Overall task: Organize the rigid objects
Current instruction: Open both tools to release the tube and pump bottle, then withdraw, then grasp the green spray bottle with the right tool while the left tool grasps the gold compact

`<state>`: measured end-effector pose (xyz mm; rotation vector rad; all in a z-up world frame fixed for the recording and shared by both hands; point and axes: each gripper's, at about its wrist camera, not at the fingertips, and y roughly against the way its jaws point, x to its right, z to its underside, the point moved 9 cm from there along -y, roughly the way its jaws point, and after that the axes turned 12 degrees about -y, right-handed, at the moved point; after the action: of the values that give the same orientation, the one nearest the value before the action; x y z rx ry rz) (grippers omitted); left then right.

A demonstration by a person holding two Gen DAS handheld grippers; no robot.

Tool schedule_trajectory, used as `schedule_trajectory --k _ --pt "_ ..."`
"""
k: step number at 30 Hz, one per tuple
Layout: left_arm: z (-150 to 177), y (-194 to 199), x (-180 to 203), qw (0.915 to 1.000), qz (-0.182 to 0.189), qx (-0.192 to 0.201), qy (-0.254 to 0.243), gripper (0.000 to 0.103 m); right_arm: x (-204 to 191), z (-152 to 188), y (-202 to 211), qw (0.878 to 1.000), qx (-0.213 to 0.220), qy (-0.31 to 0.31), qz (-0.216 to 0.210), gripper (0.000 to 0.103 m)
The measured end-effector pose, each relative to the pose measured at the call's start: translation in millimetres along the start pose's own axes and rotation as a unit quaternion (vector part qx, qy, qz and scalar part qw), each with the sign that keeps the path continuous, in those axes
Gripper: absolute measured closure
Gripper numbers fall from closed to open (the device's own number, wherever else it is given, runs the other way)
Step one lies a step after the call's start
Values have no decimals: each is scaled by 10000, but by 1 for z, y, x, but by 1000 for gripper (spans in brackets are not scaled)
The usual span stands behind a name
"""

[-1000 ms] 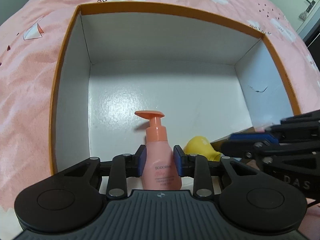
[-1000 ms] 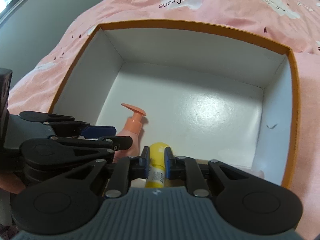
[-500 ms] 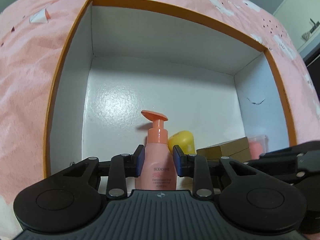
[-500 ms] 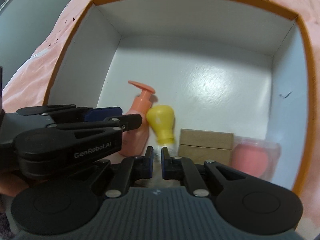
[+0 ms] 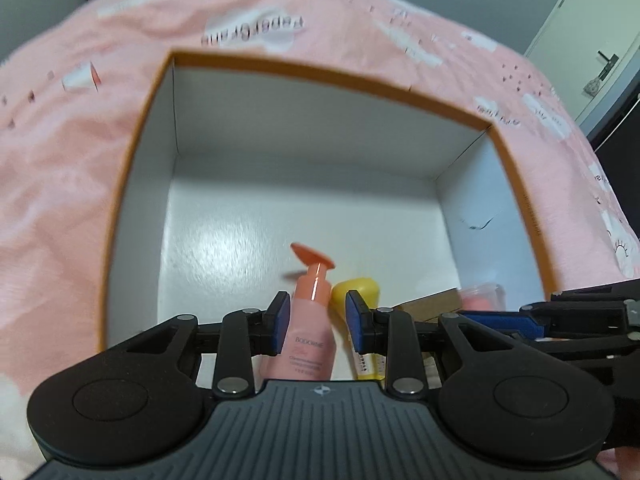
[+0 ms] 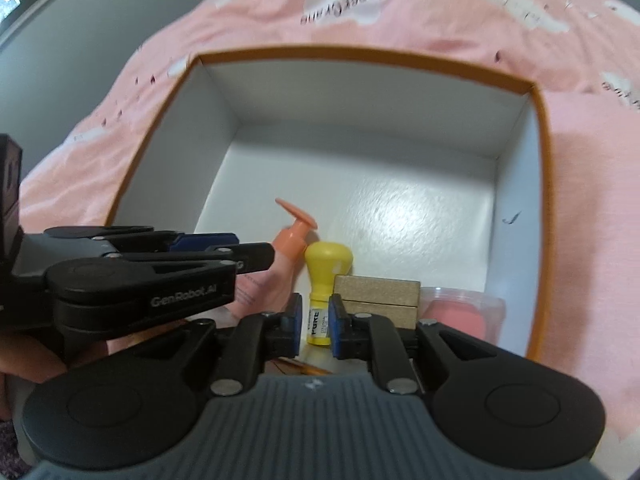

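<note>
Tongs on the right (image 6: 314, 322) have just been opening — yellow bottle (image 6: 327, 261) stands between.

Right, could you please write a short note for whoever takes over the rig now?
Left tongs: slightly open around the pink pump bottle, right pad clear of it.
Right tongs: jaws just opening, yellow bottle between them.
In the box, along its near wall: pump bottle, yellow bottle, wooden block, clear cup.
Done: those four are in. Left: lift both tongs out; no other items in view.
</note>
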<state>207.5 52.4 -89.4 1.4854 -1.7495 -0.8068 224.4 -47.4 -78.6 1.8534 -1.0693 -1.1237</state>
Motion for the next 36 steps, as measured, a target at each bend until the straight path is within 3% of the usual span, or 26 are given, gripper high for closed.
schedule_trajectory --k 5,15,19,25,33,36 --pt "1 35 12 9975 -402 459 -348 70 3 7 25 9988 488 -17 74 80" --pt "30 79 27 9970 -107 583 -496 70 -9 35 52 9959 827 -210 -314 72" --pt "55 79 20 9990 44 297 -321 70 -16 52 49 9967 632 -228 -459 69" --pt "93 72 0 9998 -36 -189 -57 69 -24 80 26 9992 112 -63 -369 68" --pt "117 77 -16 9989 -158 -441 10 41 -30 101 2 9979 -420 -141 -470 62" --pt "122 77 -17 9986 -151 -513 -7 36 -33 107 -8 9963 -641 -191 -549 62"
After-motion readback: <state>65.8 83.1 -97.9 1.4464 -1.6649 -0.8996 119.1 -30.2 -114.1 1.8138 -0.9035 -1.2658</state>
